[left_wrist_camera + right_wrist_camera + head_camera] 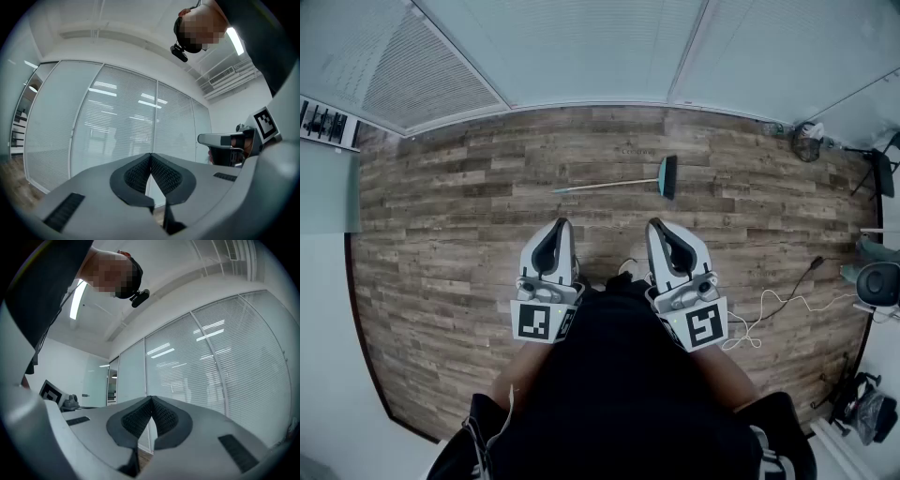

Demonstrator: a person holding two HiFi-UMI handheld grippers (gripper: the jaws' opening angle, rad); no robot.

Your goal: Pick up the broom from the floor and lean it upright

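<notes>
Short of the broom, which lies flat on the plank floor, the left gripper is clenched on nothing, opposite its thin, pale handle end. The right gripper, equally clenched and empty, is opposite its dark, flat bristle head. Pickup has not begun, I judge: next, step closer, open a gripper and reach down to the slim rod.

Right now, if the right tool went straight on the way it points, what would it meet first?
Probably the glass wall with blinds: the right tool, shut and empty, points about level at it. The broom lies on the floor, below that line.
</notes>
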